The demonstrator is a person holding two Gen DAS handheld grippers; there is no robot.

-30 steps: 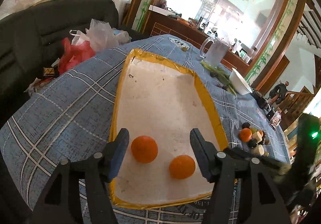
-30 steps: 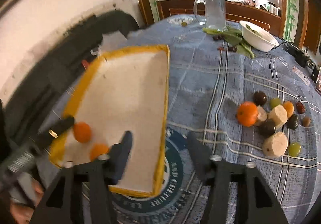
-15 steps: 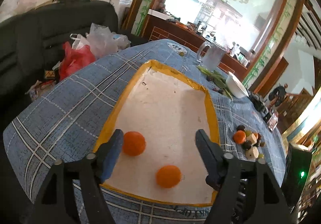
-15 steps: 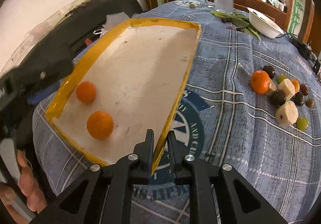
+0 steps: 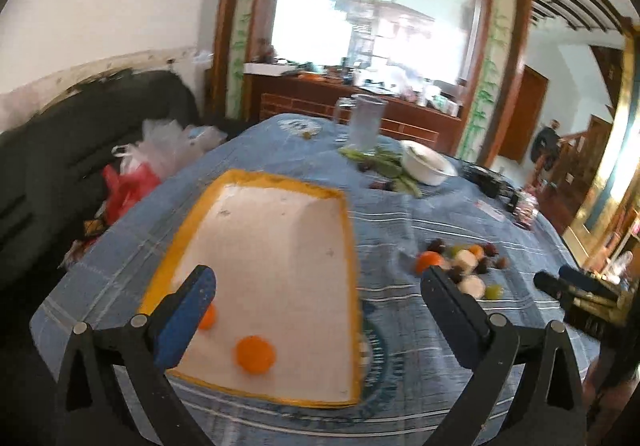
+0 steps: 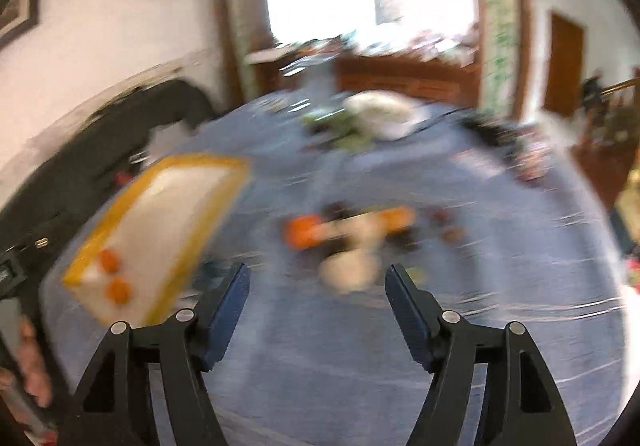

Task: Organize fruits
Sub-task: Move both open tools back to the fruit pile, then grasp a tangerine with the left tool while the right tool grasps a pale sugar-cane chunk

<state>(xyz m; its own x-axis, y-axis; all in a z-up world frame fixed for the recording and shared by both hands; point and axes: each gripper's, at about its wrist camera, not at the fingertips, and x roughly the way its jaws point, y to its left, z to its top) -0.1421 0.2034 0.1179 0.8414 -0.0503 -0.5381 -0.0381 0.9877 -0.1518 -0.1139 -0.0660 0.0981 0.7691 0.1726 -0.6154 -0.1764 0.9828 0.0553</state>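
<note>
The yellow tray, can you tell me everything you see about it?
The yellow tray is a shallow rectangle with a thin yellow rim and a pale, slightly speckled floor, maybe foam or card. It lies flat on the blue checked tablecloth. Two oranges sit at its near end. Neither claw touches it.

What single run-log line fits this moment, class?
left gripper: opening, empty | right gripper: opening, empty | yellow-rimmed white tray: two oranges inside | mixed fruit pile: on blue checked tablecloth
</note>
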